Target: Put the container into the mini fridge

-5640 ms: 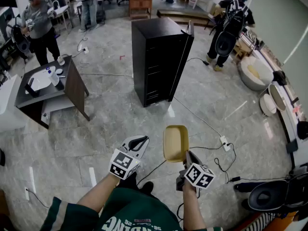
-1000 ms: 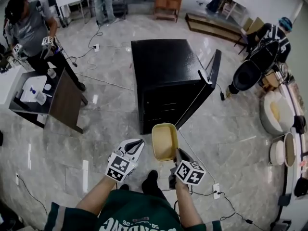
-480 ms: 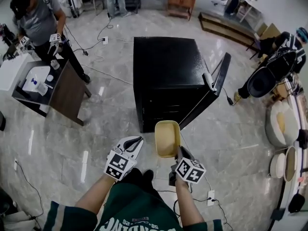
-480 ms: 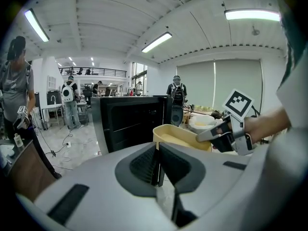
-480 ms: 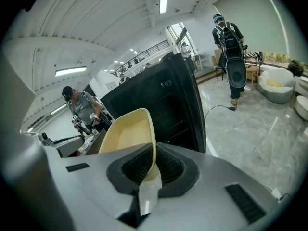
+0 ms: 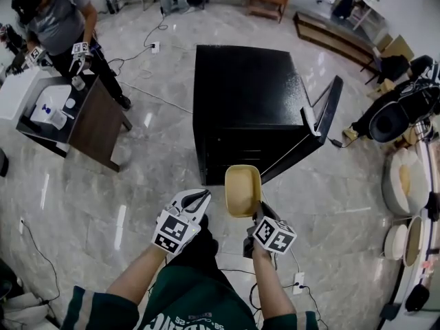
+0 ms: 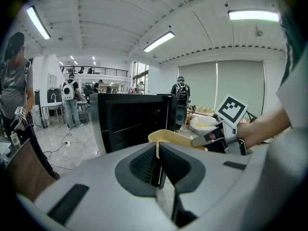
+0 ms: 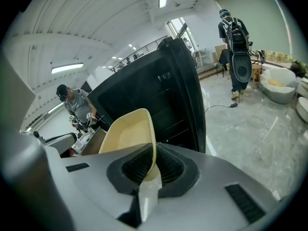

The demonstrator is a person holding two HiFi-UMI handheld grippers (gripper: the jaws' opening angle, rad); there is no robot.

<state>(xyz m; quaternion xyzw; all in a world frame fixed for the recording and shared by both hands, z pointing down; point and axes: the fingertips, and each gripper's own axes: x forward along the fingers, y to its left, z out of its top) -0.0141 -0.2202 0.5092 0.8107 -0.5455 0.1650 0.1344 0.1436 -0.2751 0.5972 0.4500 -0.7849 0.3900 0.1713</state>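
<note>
Right tool (image 8: 153, 165) is clamped on the near rim of the yellow container (image 6: 242, 190). In the right gripper view the rim wall sits pinched between both pads. Container sticks out fwd of that tool, open side up, approx level, looks empty inside.

Left tool (image 7: 158, 163) has jaws together w/ nothing between them. It hangs just beside the right tool, on its left, not touching the container. From the left gripper view I see the container and the other tool's marker cube off to the right and a bit ahead.

Mini fridge (image 6: 247, 108) is black and stands on the marble floor (image 6: 151, 177) straight ahead of both tools. Its door (image 6: 317, 133) is swung open and stands ahead-right of the right tool. Inside is dark; shelf lines are just visible in the right gripper view. Container's far end is close to the open front, low down, but outside it, as far as I can tell from the head view.

Bg: a dark worktop (image 6: 93, 119) well off to the fwd-left of the left tool, w/ a person (image 6: 55, 19) standing at it. A white cable (image 6: 161, 100) runs on the floor left of the fridge. Another person w/ a backpack (image 8: 237, 44) stands far ahead-right of the right tool.
</note>
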